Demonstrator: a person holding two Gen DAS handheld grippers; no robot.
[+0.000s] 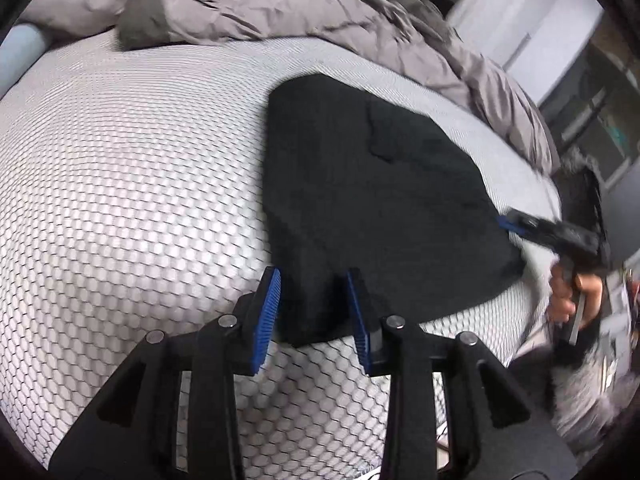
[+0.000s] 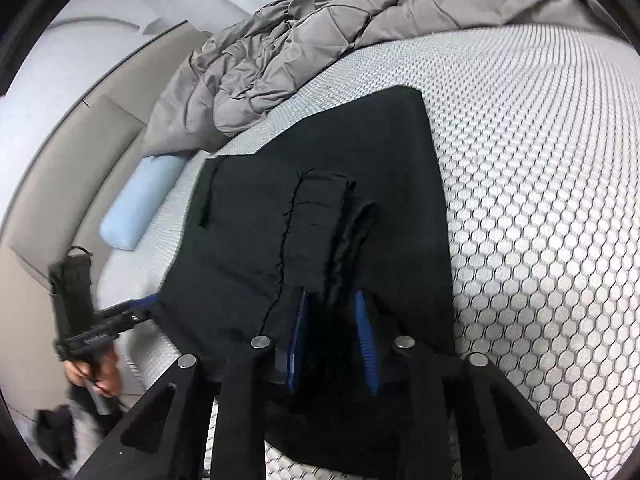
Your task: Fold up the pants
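From the left wrist view, the black pants [image 1: 372,204] are lying folded on the honeycomb mattress [image 1: 120,200], and the left gripper [image 1: 314,312] is straddling their near corner, jaws apart. From the right wrist view, the right gripper [image 2: 332,340] is sitting over the near edge, jaws apart around a fabric ridge. Both seem poised to pinch, then lift for another fold.

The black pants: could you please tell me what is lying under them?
The black pants lie flat on the honeycomb-patterned mattress, which shows all around them. Whatever sits directly beneath the fabric is covered, so I cannot see it.
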